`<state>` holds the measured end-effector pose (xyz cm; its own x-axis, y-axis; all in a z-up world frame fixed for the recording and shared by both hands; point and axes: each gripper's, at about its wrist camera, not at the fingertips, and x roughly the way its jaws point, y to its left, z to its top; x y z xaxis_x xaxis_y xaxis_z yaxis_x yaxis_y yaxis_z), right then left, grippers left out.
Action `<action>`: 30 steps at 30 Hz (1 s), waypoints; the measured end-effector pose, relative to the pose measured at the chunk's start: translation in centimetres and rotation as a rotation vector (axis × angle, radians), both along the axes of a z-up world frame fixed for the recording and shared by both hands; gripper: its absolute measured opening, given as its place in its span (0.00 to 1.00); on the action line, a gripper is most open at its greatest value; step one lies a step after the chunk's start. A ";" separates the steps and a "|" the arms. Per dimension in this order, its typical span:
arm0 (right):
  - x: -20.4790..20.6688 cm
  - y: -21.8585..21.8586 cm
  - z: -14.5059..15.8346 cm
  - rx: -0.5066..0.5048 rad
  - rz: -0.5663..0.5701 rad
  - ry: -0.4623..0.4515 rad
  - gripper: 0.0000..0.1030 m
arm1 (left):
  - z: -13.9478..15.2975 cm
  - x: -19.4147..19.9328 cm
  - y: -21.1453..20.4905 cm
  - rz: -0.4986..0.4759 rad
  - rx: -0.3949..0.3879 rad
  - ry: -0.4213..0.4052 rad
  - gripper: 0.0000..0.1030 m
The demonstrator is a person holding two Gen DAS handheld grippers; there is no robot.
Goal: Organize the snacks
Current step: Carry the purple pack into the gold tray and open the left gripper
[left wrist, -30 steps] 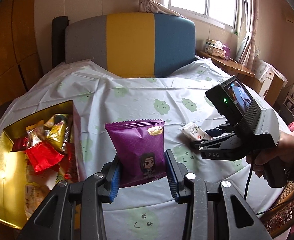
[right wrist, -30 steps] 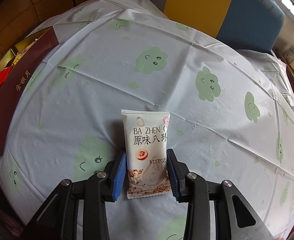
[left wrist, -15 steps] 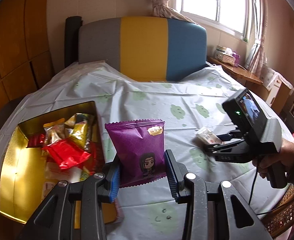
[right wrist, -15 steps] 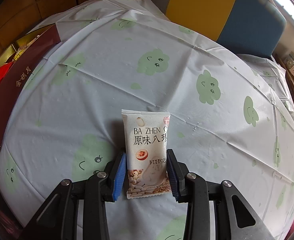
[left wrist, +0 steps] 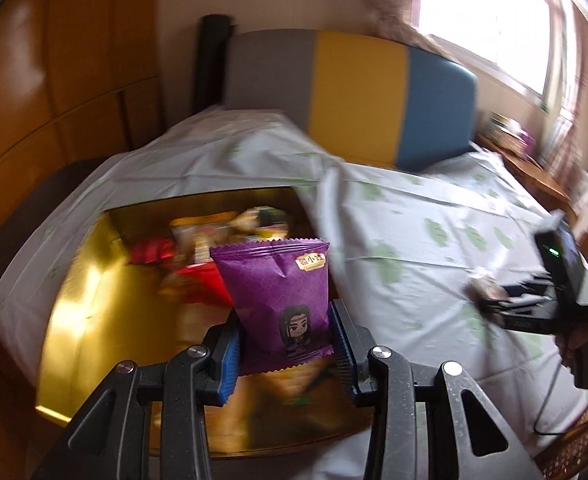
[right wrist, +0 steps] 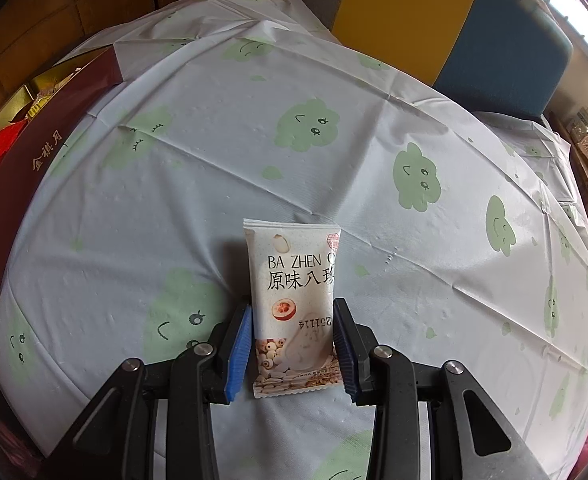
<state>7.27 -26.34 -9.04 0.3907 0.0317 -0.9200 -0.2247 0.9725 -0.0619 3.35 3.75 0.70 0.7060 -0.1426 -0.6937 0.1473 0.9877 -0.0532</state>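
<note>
The left gripper [left wrist: 285, 350] squeezes a purple snack bag [left wrist: 277, 296] above the gold box [left wrist: 77, 320]. Only the right view shows the right gripper [right wrist: 291, 344] pinching a white snack pack [right wrist: 294, 292] over the bench [right wrist: 374, 208].

Two packets in my grippers, box to the left

My left gripper [left wrist: 285, 344] holds a packet [left wrist: 277, 296] upright over the open box [left wrist: 81, 312], with loose snacks [left wrist: 197, 264] lying in the box behind it; the box sits on the table [left wrist: 414, 240], a chair [left wrist: 350, 96] stands behind the table, and my right gripper [right wrist: 291, 336] is off to the right, gripping a second packet [right wrist: 294, 280] above the tablecloth [right wrist: 253, 140], the box's wall [right wrist: 33, 160] to its far left
</note>
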 end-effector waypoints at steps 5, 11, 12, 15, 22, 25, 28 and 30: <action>0.0 0.1 0.1 -0.008 0.002 -0.002 0.37 | -0.8 1.5 6.8 0.171 -0.053 0.060 0.39; -0.1 0.2 0.2 -0.013 -0.001 -0.004 0.37 | -2.2 3.1 12.0 0.290 -0.107 0.132 0.39; -0.1 0.2 0.2 -0.012 -0.001 -0.004 0.37 | -2.5 3.5 12.3 0.294 -0.112 0.144 0.39; -0.1 0.2 0.2 -0.012 -0.001 -0.004 0.37 | -3.3 4.6 12.7 0.297 -0.135 0.178 0.39; -0.1 0.2 0.2 -0.012 -0.003 -0.003 0.37 | -5.1 7.9 11.8 0.273 -0.127 0.247 0.39; 0.0 0.2 0.2 -0.013 -0.002 -0.003 0.37 | -6.2 9.2 11.6 0.272 -0.109 0.278 0.40; -0.1 0.1 0.2 -0.014 -0.002 -0.004 0.37 | -7.6 10.0 11.5 0.280 -0.094 0.335 0.41; -0.1 0.1 0.2 -0.014 -0.002 -0.004 0.37 | -8.0 10.2 11.4 0.268 -0.095 0.354 0.42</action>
<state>7.21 -26.26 -8.86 0.3943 0.0181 -0.9188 -0.2223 0.9720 -0.0762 13.56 15.11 -7.28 0.4486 -0.0620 -0.8916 -0.1565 0.9767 -0.1467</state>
